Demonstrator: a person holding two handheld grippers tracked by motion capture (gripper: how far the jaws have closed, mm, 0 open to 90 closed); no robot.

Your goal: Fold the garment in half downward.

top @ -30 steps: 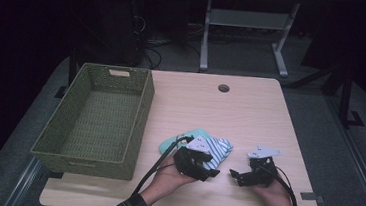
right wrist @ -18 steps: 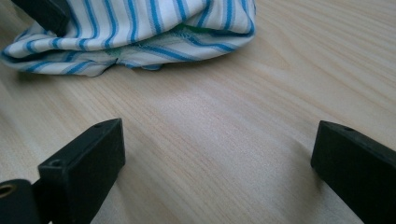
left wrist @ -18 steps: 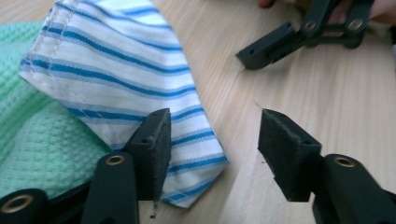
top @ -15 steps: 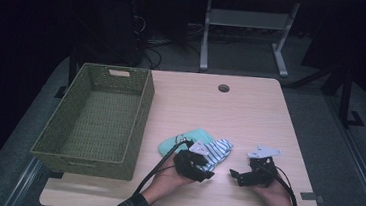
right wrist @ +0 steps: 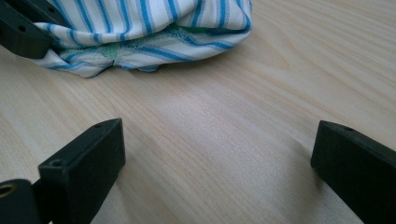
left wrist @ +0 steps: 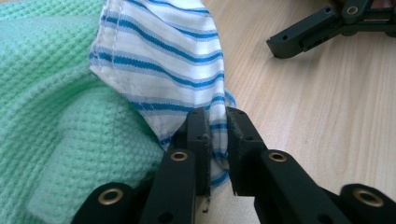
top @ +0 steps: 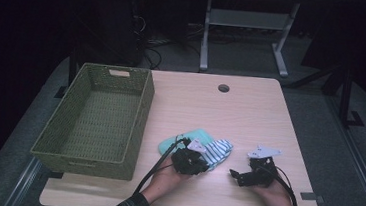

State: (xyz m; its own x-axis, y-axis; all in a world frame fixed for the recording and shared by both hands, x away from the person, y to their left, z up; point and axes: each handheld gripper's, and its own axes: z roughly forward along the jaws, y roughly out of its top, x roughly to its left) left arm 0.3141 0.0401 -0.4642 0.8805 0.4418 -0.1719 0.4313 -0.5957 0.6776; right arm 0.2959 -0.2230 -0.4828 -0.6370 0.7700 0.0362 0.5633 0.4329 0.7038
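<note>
A white cloth with blue stripes (top: 218, 150) lies on the wooden table (top: 250, 114), partly over a mint-green waffle cloth (top: 194, 135). My left gripper (top: 196, 165) is shut on the near edge of the striped cloth (left wrist: 163, 60), whose hem is pinched between the jaws in the left gripper view (left wrist: 218, 135). The green cloth (left wrist: 51, 121) bunches up to that gripper's left. My right gripper (top: 235, 175) rests low on the table to the right, jaws wide open with bare wood between them (right wrist: 219, 154). The striped cloth (right wrist: 154, 28) lies just beyond it.
A green woven basket (top: 100, 116) stands at the table's left side, nothing inside it. A round cable hole (top: 223, 88) sits near the far edge. The far and right parts of the table are bare wood. Cables trail from both grippers toward the near edge.
The left gripper has crept slightly toward the near edge with the striped cloth's hem in it. The right gripper has barely shifted.
</note>
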